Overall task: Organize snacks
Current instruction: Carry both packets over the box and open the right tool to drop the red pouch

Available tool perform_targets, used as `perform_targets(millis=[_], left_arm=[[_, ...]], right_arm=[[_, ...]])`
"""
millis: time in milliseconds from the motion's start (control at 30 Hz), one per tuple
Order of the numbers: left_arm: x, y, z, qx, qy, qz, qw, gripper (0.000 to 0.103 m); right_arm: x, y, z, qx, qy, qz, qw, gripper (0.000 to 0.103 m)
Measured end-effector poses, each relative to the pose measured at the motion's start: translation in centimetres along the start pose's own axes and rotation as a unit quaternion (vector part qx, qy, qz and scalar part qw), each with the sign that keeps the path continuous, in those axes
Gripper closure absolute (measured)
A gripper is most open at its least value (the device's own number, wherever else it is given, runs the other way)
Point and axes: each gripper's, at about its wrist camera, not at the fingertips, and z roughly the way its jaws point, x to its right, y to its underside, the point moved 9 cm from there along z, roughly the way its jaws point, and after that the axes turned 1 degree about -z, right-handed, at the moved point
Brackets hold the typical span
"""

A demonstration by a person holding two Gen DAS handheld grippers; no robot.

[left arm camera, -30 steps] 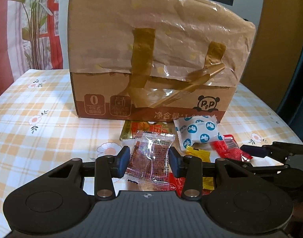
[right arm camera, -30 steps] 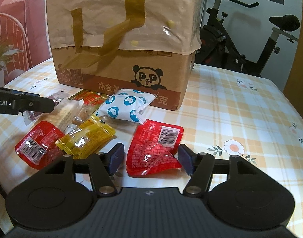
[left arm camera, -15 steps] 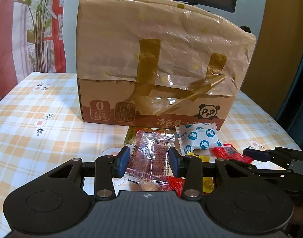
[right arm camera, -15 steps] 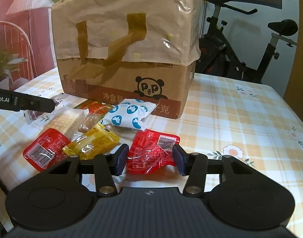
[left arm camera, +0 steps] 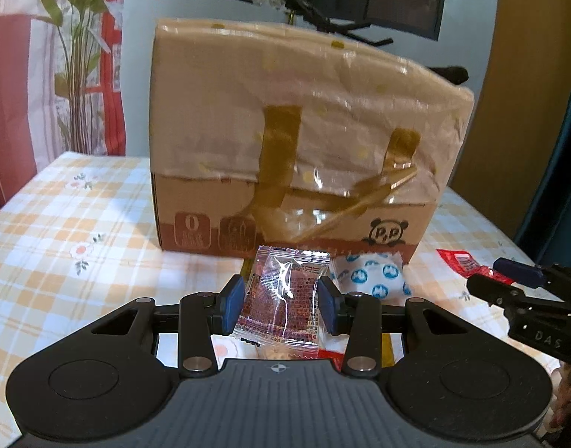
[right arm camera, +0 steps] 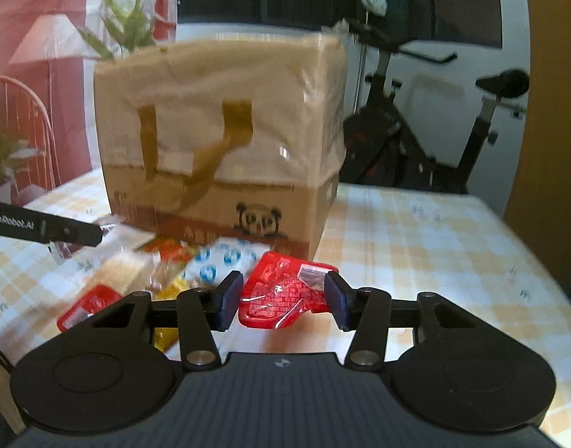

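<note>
the left gripper (left arm camera: 281, 304) is clamped on a clear snack packet (left arm camera: 281, 306) with a dark reddish piece inside; both blue pads (left arm camera: 233, 303) press on the sides of the packet, and the packet stands almost upright between them, lifted above the table. the right gripper (right arm camera: 282, 300) is clamped on a red snack packet (right arm camera: 285, 293), which has a white barcode label on its upper part; this packet is tilted and hangs above the checked tablecloth (right arm camera: 416, 246).

behind both grippers stands a big cardboard box (left arm camera: 296, 156) with a panda logo near its lower corner. its upper part is wrapped with light paper and clear plastic, and brown tape strips run over the front.

the other snacks lie on the table just in front of the box. a white packet with blue dots (left arm camera: 375, 274) lies beside the clear packet in the left wrist view, touching the foot of the box. in the right wrist view, a second red packet (right arm camera: 87, 304), a yellow packet (right arm camera: 165, 332) and a pale biscuit packet (right arm camera: 117, 270) lie close together on the left side, partly hidden by the gripper body; this part is blurred.

in the left wrist view the right gripper comes in from the right edge with the red packet at its tip. an exercise bike (right arm camera: 434, 130) stands behind the table, and a green plant (left arm camera: 76, 56) is near the red and white curtain.
</note>
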Motion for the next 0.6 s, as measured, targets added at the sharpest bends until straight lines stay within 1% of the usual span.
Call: perform_targets(millis=[133,267,367,600], left_arm=[[-0.1,-1.4,-1.1,0.024,-0.001,0.004,0.9997,0.058],[0.0,-3.5,-2.4,0.059,0.002,0.017,0.9981,0.058],[0.3,-5.1,-3.1,0.085,-0.001,0.034,0.9958,0.058],[1.4,-9.3,-4.4,0.132,0.016,0.044,0.9902,0.058]], right_arm=[[0.1,-1.5,-1.2,0.026,0.004,-0.007,1.000,0.052],[0.1,-3.5,-2.4,0.058,0.001,-0.015,0.998,0.052],[-0.1,-5.4,-3.4,0.087,0.002,-0.034,0.996,0.052],[0.0,-10.4,-5.2,0.148,-0.004,-0.042,0.988,0.052]])
